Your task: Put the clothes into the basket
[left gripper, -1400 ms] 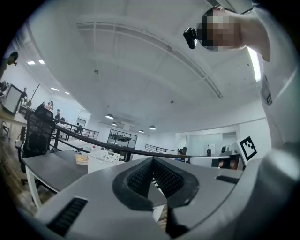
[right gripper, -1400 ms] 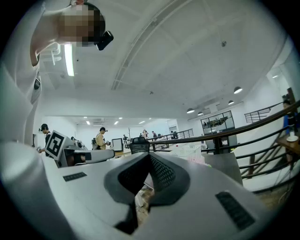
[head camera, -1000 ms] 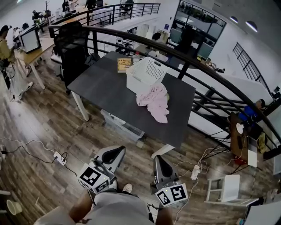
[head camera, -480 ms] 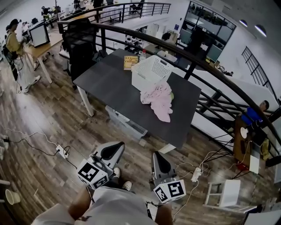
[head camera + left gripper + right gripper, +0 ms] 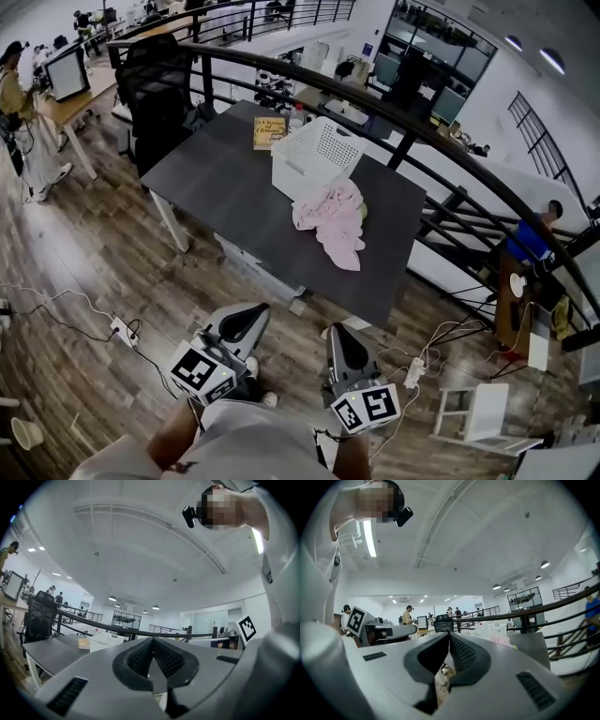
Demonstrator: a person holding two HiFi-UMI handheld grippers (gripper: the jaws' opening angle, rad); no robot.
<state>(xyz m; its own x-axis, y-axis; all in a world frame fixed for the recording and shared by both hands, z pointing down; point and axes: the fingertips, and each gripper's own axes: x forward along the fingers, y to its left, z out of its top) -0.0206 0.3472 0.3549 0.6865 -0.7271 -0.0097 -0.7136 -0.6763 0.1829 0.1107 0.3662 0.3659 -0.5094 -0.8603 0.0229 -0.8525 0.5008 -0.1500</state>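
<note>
A basket (image 5: 319, 155) on the table (image 5: 225, 187), clothes (image 5: 330, 217) on the table touching the basket's near side, book (image 5: 268, 132) just left of the basket, railing (image 5: 404, 150) behind the basket, chair (image 5: 155, 103) well left of it.

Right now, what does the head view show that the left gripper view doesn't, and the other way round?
Only the head view: the pink clothes lying on the table beside the basket, and the wooden floor with cables.

Only the left gripper view: the left gripper seen close up, jaws together with nothing between them, and the ceiling overhead.

Both: the dark table, the white basket on it and the black railing behind.
</note>
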